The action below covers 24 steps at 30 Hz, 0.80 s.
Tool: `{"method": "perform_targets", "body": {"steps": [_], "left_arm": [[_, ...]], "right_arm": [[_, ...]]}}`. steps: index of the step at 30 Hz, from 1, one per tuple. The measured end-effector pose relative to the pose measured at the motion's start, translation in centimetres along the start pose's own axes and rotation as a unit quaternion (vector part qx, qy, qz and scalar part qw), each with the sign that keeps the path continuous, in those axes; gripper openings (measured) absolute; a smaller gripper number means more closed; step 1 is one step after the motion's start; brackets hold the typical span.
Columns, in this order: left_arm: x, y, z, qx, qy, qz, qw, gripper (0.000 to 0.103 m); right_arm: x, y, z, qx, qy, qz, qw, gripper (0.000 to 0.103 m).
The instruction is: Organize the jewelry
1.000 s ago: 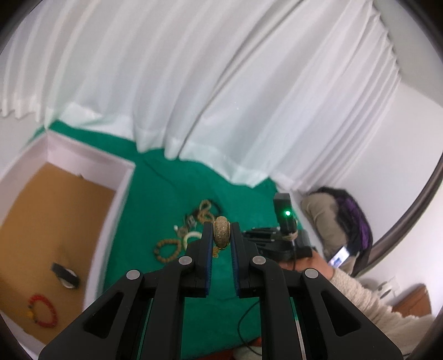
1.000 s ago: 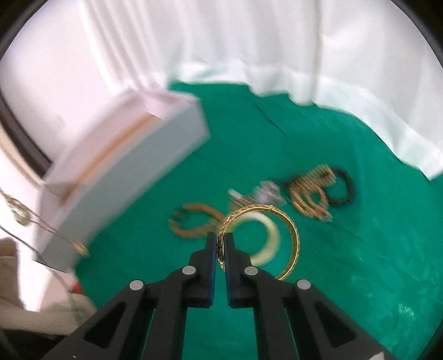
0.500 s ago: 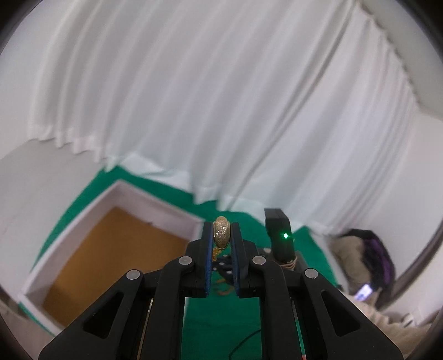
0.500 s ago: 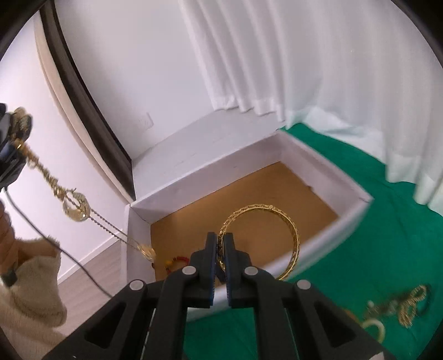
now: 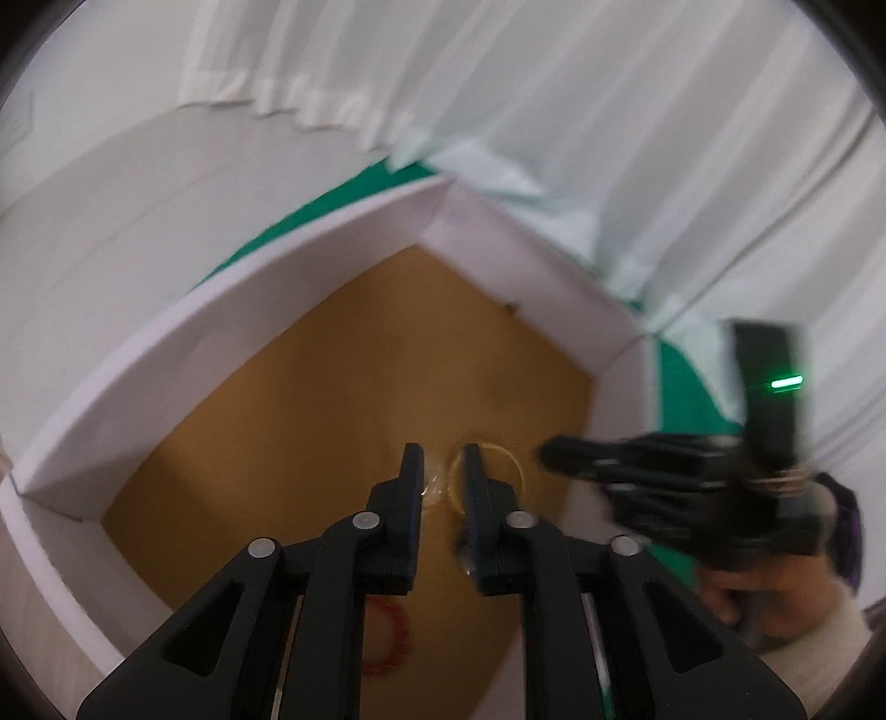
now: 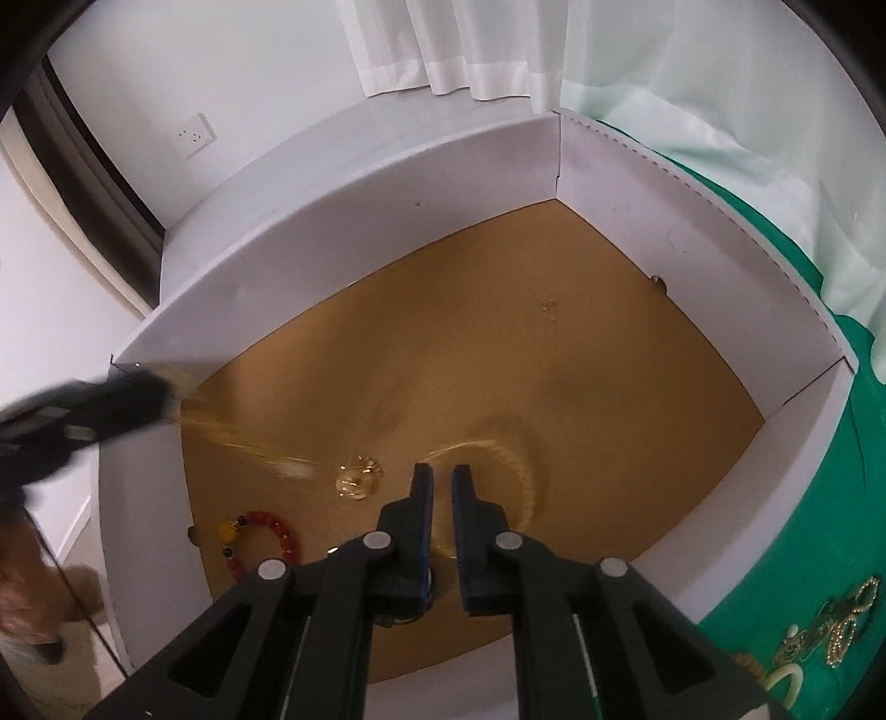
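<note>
Both jaws are opening; left gripper (image 5: 440,471) has a clear gap and a blurred gold chain necklace (image 6: 243,437) dropping from it, pads not pressing on anything; right gripper (image 6: 434,487) is parted only a little, gold bangle (image 6: 518,471) is below and past the tips, blurred, and I see no pad contact on it.

Both grippers point steeply down into the box (image 6: 354,221); box is shallow, white card walls, square corners, plain brown cardboard floor.

Bangle: thin rigid hoop, textured gold rim; lies about flat over the floor, right of centre, so no real long axis; exact tilt lost in blur.

Necklace: fine gold links streaked into a line; long axis runs from the left gripper's tips at the left wall, slanting down toward the floor's middle; its round gold pendant (image 6: 359,477) is at the far end, just left of the right gripper's fingers; whether it has landed I cannot tell.

Red bead bracelet (image 6: 260,540): round glossy beads, one yellow bead, closed loop, flat on the floor near the left wall.

Green cloth (image 6: 819,531), felt-like, matte, is under the box; more gold and pale pieces (image 6: 825,648) sit in a loose heap on it, right of the box; white pleated curtain (image 6: 637,50) behind.
</note>
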State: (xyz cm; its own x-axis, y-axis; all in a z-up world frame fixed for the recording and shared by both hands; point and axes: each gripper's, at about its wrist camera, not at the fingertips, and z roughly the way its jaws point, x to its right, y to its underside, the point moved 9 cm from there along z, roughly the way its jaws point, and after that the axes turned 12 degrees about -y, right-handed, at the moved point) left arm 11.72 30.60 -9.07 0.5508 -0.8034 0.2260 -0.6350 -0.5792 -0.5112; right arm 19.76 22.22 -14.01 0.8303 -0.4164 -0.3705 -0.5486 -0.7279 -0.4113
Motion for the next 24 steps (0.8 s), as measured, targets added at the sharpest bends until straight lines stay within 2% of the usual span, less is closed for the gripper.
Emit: {"method": "perform_targets", "body": {"steps": [1, 2, 3, 4, 6, 9, 12, 15, 19, 21, 24], "left_arm": [[-0.5, 0.2, 0.4, -0.003, -0.012, -0.002, 0.9999, 0.046], [-0.9, 0.3, 0.3, 0.001, -0.021, -0.006, 0.9998, 0.055], [-1.1, 0.3, -0.2, 0.008, -0.025, -0.008, 0.9996, 0.068], [-1.2, 0.3, -0.8, 0.019, -0.029, -0.008, 0.9994, 0.075], [-1.0, 0.6, -2.1, 0.034, -0.038, -0.003, 0.9987, 0.081], [-0.3, 0.7, -3.7, 0.058, -0.049, 0.011, 0.9970, 0.087], [1.8, 1.5, -5.7, 0.084, -0.052, 0.035, 0.9945, 0.093], [5.8, 2.9, -7.9, 0.103, -0.029, 0.075, 0.9914, 0.095], [10.3, 4.4, -9.4, 0.104, 0.009, 0.102, 0.9892, 0.096], [12.4, 5.2, -9.7, 0.104, 0.026, 0.116, 0.9875, 0.097], [14.8, 6.4, -9.3, 0.105, 0.026, 0.140, 0.9843, 0.097]], "right_arm": [[-0.1, 0.0, -0.3, 0.003, -0.001, 0.002, 1.000, 0.025], [-0.3, -0.2, -1.0, 0.014, -0.002, 0.006, 1.000, 0.030], [-0.5, -0.5, -1.5, 0.021, -0.001, 0.007, 1.000, 0.044], [-0.9, -0.7, -2.3, 0.032, 0.001, 0.005, 0.999, 0.052], [-1.7, -0.9, -4.4, 0.056, 0.002, -0.004, 0.998, 0.052], [-2.3, -0.5, -6.7, 0.082, 0.000, -0.010, 0.997, 0.053], [-2.4, 1.4, -9.0, 0.104, 0.009, -0.012, 0.994, 0.063], [-1.6, 3.8, -10.7, 0.116, 0.028, -0.010, 0.993, 0.063], [0.5, 7.6, -14.2, 0.140, 0.070, 0.000, 0.988, 0.063], [2.0, 9.5, -16.7, 0.164, 0.087, 0.020, 0.982, 0.063], [4.8, 12.4, -21.4, 0.212, 0.111, 0.064, 0.969, 0.064]]}}
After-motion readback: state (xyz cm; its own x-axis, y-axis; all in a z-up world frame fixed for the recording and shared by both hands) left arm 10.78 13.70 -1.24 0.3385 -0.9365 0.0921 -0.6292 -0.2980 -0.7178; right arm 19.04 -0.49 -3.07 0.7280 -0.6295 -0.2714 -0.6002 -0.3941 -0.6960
